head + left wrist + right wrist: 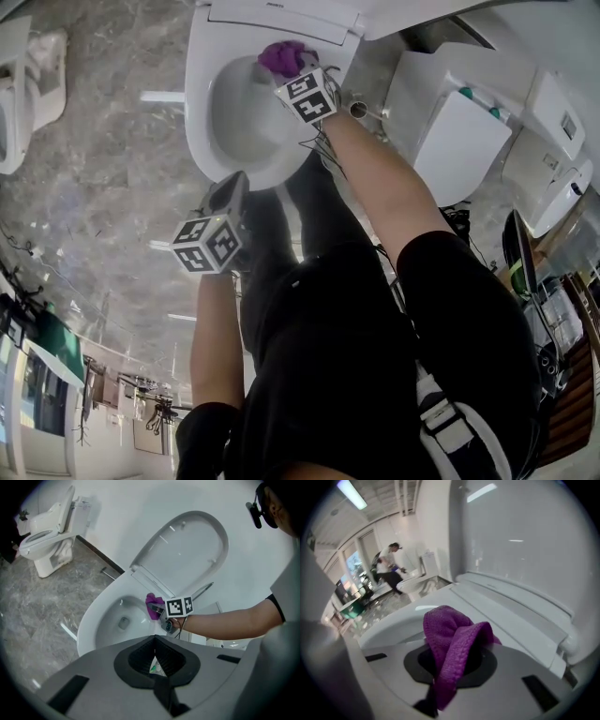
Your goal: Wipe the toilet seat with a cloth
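Head view shows the right tool (pixel 281 73) clamped on the purple cloth (pixel 286 54) at the back of the toilet seat (pixel 199 94) (lid (pixel 187 550) raised behind it); the left tool (pixel 232 187) hangs closed, empty, near its front.

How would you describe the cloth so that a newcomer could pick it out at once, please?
Find the open toilet straight ahead, its lid raised. At the back of its rim, by the hinge, the right gripper clamps a bunched cloth. It is the only purple thing in a white and grey room.
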Available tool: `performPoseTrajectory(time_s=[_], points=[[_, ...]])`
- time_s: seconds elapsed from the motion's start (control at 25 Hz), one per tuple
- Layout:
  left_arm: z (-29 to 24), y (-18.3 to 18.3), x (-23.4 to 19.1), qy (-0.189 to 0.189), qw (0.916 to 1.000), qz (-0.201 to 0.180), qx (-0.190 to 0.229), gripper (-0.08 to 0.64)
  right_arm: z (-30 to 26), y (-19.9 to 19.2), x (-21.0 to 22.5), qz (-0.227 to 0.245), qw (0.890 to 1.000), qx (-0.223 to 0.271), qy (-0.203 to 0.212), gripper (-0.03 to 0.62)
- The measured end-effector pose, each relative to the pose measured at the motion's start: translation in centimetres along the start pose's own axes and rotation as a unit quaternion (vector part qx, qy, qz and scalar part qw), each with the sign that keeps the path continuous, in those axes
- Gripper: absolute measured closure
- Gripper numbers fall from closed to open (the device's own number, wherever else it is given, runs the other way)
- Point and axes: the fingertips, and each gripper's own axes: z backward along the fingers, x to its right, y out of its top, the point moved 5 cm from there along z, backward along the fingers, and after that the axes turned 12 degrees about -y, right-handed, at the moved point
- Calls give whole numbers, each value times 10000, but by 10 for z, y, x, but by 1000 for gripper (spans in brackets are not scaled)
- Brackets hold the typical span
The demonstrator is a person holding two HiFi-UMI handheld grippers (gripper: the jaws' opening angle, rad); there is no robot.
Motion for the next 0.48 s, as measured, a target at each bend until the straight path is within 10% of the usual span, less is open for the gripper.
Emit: performPoseTrajectory(time_s=[0.16,0.48], points=[[0,1,1,-4,10000,-37,-30,551,9,-14,-21,1278,9885,-272,767,537],[-9,6,9,-86,9998,-116,-129,551,31,-24,22,1501,9858,-211,719,537]])
